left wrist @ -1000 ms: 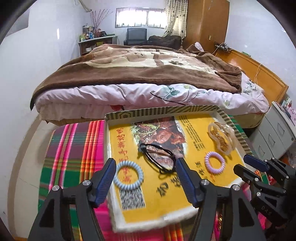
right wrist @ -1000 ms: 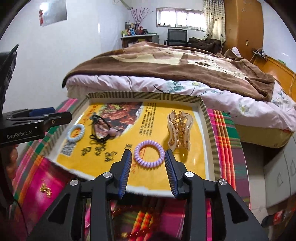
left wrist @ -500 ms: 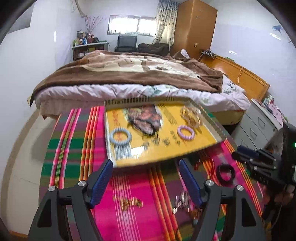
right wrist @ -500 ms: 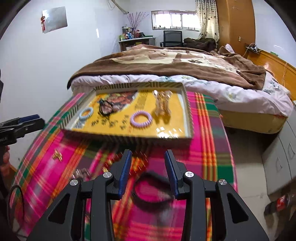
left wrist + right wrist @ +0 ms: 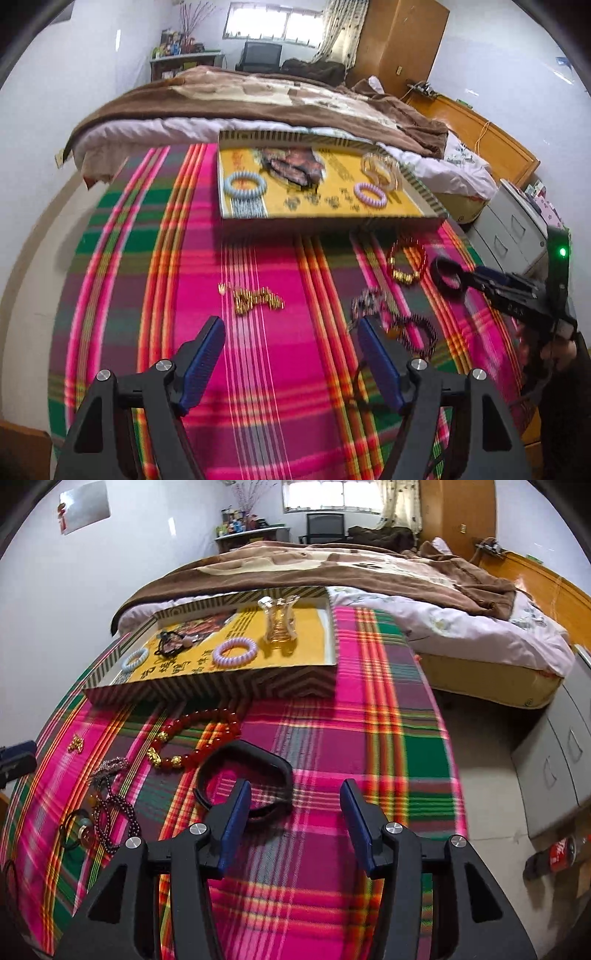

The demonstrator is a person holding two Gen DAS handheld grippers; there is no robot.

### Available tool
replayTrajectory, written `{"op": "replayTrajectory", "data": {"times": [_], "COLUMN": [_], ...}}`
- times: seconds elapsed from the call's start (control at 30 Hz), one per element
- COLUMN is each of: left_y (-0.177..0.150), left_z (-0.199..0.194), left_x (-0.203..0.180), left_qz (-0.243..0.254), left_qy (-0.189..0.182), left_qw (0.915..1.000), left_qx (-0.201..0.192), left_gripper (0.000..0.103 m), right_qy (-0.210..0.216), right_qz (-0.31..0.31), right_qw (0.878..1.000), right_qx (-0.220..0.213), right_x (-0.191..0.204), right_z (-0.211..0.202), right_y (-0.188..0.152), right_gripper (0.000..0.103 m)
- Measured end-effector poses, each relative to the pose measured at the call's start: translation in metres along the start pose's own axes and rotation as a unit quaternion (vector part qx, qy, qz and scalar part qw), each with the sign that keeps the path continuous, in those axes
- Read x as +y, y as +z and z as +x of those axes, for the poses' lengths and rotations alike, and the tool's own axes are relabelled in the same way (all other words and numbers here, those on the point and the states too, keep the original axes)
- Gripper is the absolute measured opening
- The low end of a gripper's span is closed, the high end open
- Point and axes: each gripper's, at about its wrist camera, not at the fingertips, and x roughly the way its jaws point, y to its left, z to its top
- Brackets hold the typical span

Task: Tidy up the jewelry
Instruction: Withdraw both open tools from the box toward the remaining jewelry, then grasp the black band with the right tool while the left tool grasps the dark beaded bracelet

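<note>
On the plaid cloth (image 5: 369, 709) — a black band (image 5: 255, 771), looped, glossy.

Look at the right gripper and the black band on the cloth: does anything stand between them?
Nothing visible does. The right gripper hangs just before the black band, its fingers opening with only bare plaid cloth between them. The red bead bracelet lies beyond the band, towards the box.
</note>
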Motion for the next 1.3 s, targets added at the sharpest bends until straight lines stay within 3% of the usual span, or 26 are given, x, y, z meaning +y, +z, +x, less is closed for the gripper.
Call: {"op": "replayTrajectory", "data": {"times": [0.37, 0.4, 0.47, 0.53, 1.0, 1.3], "left_y": [-0.014, -0.013, -0.013, -0.012, 0.007, 0.022], "left_z": [0.006, 0.007, 0.008, 0.01, 0.039, 0.067], "left_x": [-0.001, -0.001, -0.002, -0.004, -0.039, -0.055], "left_qz": [-0.01, -0.01, -0.011, -0.011, 0.032, 0.051], "left_qy": [0.006, 0.006, 0.007, 0.007, -0.02, -0.009], "left_qw": [0.9997, 0.9997, 0.9997, 0.9996, 0.9982, 0.9969], "left_qx": [0.02, 0.021, 0.022, 0.024, 0.046, 0.059], "left_gripper": [0.074, 0.074, 0.074, 0.074, 0.074, 0.074], "right_qy": [-0.027, -0.026, -0.023, -0.021, -0.012, -0.015], "right_qz": [-0.021, -0.02, -0.022, -0.024, 0.015, 0.027], "right_qw": [0.999, 0.999, 0.999, 0.999, 1.0, 0.999], "right_qx": [0.015, 0.014, 0.01, 0.009, -0.013, -0.021], "right_x": [0.013, 0.013, 0.014, 0.016, -0.002, -0.013], "right_z": [0.018, 0.017, 0.016, 0.015, -0.003, -0.009], "right_y": [0.006, 0.005, 0.005, 0.004, -0.006, -0.01], "right_gripper": [0.05, 0.048, 0.033, 0.027, 0.015, 0.015]}}
